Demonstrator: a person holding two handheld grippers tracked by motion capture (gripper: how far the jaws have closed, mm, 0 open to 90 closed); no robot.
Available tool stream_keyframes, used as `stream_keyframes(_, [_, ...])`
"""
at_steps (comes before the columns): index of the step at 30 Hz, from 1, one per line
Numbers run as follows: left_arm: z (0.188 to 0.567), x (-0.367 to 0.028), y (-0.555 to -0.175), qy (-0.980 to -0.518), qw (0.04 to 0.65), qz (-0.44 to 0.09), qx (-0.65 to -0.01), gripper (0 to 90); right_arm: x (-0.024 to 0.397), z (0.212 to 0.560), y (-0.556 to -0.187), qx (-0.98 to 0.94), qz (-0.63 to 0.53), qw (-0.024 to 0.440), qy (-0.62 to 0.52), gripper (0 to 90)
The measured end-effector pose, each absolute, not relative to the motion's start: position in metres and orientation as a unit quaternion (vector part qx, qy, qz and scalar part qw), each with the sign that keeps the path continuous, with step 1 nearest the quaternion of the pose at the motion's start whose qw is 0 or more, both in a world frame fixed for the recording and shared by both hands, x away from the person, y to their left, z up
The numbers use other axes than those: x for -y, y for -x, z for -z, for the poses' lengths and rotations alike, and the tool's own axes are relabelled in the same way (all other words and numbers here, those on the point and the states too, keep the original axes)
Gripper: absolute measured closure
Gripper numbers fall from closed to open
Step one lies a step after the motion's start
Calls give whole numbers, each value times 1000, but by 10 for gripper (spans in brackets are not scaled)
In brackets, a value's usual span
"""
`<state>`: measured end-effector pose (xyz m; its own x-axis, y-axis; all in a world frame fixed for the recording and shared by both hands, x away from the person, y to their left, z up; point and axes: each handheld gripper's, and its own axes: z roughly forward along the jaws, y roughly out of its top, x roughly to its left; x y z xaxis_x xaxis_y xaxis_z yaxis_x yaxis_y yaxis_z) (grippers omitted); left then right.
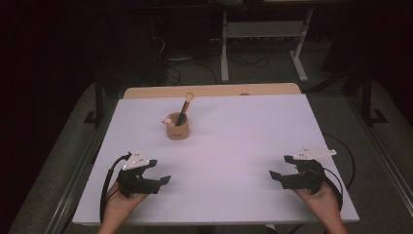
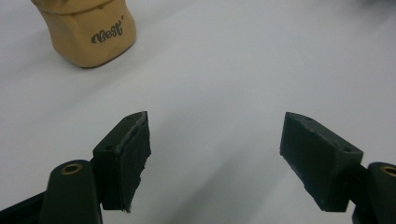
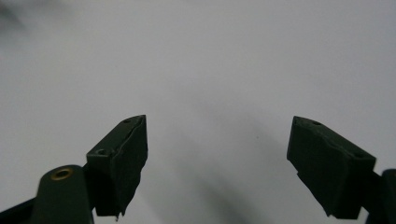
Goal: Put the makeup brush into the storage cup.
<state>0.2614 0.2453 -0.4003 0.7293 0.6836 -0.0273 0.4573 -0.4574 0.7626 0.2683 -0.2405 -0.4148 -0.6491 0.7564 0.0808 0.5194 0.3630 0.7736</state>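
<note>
The left gripper [image 1: 158,170] rests low over the white table [image 1: 234,146] at about seven o'clock, its jaws spread wide with nothing between them. In the left gripper view those jaws frame bare tabletop, and the tan cup [image 2: 86,32] sits ahead of them toward eleven o'clock, well apart. From above, the cup [image 1: 177,130] stands upright near the table's middle, slightly toward the far edge, with a brush [image 1: 184,108] standing in it, bristles up and leaning toward one o'clock. A small pale figure [image 1: 167,121] perches on the cup's rim at its nine o'clock side. Over at five o'clock the right gripper [image 1: 281,168] also hovers, jaws spread and holding nothing.

I'd say nothing has been taken up yet; this looks like the approach. The next move likely calls for the left gripper to travel forward to the cup, rise, and close on the brush handle without tipping the cup.
</note>
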Motion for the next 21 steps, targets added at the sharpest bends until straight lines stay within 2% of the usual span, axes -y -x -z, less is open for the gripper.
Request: stream_keyframes(21, [415,-237,-260,-853,389,-127,-323,221,246,423,-254,-814,-393,145,-402,188])
